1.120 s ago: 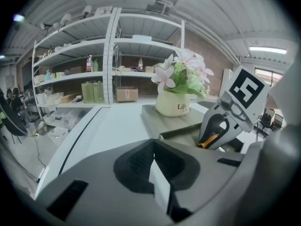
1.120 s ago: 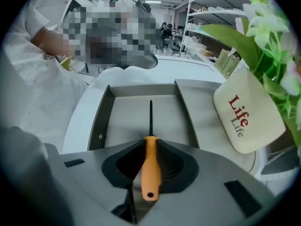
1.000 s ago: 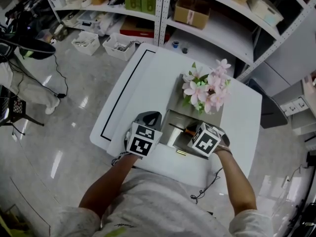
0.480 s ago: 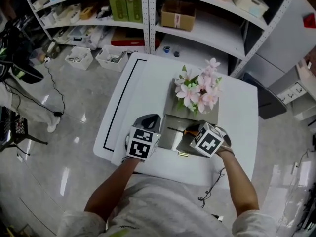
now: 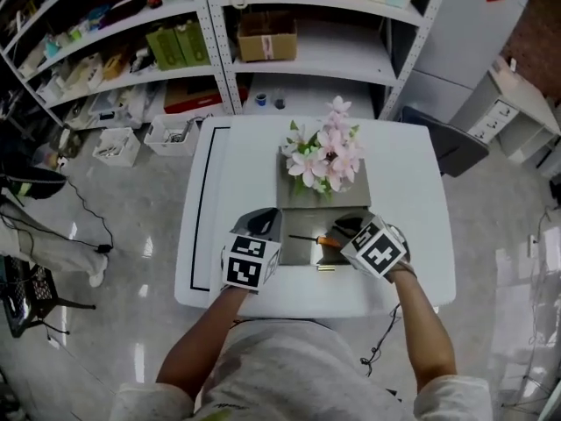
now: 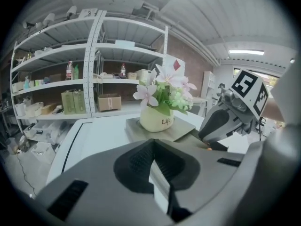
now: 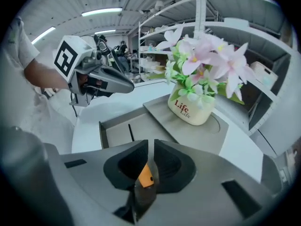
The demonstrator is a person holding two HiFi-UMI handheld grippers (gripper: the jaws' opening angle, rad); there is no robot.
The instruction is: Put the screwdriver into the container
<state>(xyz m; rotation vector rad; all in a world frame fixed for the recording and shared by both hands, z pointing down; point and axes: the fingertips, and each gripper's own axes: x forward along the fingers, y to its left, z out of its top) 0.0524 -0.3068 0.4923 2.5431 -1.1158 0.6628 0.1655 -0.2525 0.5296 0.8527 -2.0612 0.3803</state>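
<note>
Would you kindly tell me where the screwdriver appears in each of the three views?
Head view: the screwdriver lies just below centre.
Left gripper view: only a speck of its orange handle, right of centre.
Right gripper view: orange handle at bottom centre, between the jaws.
Shared landmark: the potted flowers.

View: the head camera swings round; the white rectangular table [image 5: 412,174] now lies square-on.
Right gripper [image 5: 347,232]: shifts slightly rightward, carrying the orange-handled screwdriver [image 5: 308,239] over the shallow grey container [image 5: 298,258].

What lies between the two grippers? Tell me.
The screwdriver, its shaft reaching out over the grey container; the head view shows it.
</note>
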